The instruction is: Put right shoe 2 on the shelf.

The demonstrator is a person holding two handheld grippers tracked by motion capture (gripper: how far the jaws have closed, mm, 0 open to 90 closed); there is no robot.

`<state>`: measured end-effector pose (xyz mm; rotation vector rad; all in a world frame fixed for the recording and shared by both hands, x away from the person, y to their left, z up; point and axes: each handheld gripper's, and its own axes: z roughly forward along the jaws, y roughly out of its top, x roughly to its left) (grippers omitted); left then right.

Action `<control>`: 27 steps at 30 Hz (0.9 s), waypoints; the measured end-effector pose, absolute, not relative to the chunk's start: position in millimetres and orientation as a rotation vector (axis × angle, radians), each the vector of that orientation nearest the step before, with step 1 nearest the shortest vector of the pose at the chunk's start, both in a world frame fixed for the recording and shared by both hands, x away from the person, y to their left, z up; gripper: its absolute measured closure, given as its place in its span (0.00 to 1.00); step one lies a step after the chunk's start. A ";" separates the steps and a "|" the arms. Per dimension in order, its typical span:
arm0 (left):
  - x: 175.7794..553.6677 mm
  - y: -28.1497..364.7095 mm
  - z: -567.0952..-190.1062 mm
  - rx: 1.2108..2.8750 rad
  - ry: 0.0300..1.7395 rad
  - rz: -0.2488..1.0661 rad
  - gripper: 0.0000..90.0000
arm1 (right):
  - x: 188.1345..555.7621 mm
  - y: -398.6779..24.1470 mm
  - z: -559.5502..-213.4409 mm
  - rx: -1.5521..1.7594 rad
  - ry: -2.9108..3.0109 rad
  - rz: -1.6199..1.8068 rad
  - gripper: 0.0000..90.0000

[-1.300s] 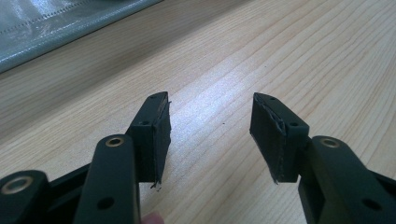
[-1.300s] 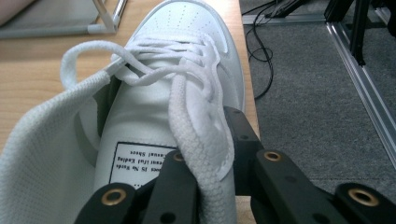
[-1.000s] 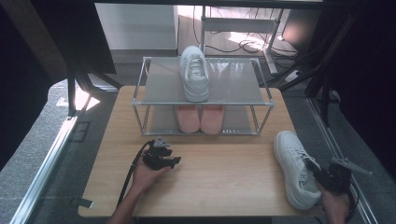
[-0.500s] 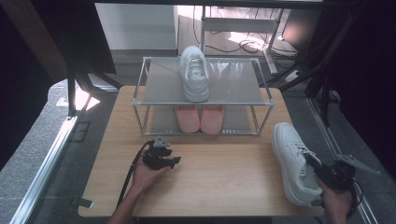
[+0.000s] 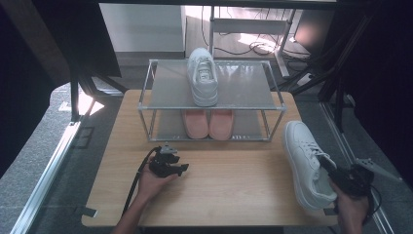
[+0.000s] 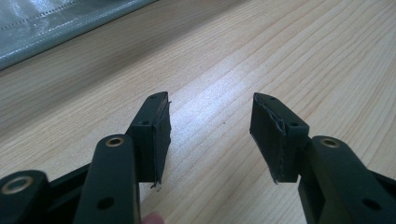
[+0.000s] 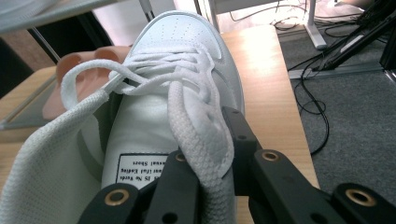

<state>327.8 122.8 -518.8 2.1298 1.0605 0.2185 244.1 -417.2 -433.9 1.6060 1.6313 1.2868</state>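
At the lower right of the high view, the right gripper (image 5: 325, 165) had its jaws closed almost fully on the padded collar of a white shoe (image 5: 306, 163), and the right gripper view showed the mesh-lined collar (image 7: 205, 140) pinched between the two black jaws beside the printed tongue label. The hand (image 5: 349, 207) holding it came in from the bottom right corner, the gripper reaching up and left into the shoe's opening. The left gripper (image 5: 179, 169) sat low at centre left with its jaws spread wide and nothing between them, just above the wooden table (image 6: 280, 56), held in a hand (image 5: 152, 184) rising from the bottom edge. The shoe stood at the table's right edge, toe toward the top of the frame and tilted, laces loose, just right of a two-tier rack (image 5: 160, 92).
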 end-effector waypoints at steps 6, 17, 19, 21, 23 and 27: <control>327.9 123.5 -518.3 2.132 1.057 0.220 0.54 | 244.4 -416.8 -426.4 1.597 1.610 1.324 0.94; 327.9 123.4 -518.4 2.131 1.059 0.218 0.54 | 244.0 -415.4 -411.6 1.564 1.553 1.403 0.94; 327.8 123.5 -518.2 2.131 1.059 0.218 0.54 | 244.2 -415.3 -409.3 1.557 1.545 1.409 0.94; 327.8 124.0 -517.8 2.131 1.059 0.220 0.54 | 243.9 -414.9 -407.0 1.553 1.532 1.422 0.94; 327.8 124.4 -517.6 2.131 1.059 0.221 0.54 | 243.4 -415.0 -405.0 1.550 1.518 1.443 0.94; 327.9 124.2 -518.1 2.133 1.058 0.220 0.54 | 243.7 -413.6 -400.4 1.537 1.505 1.472 0.94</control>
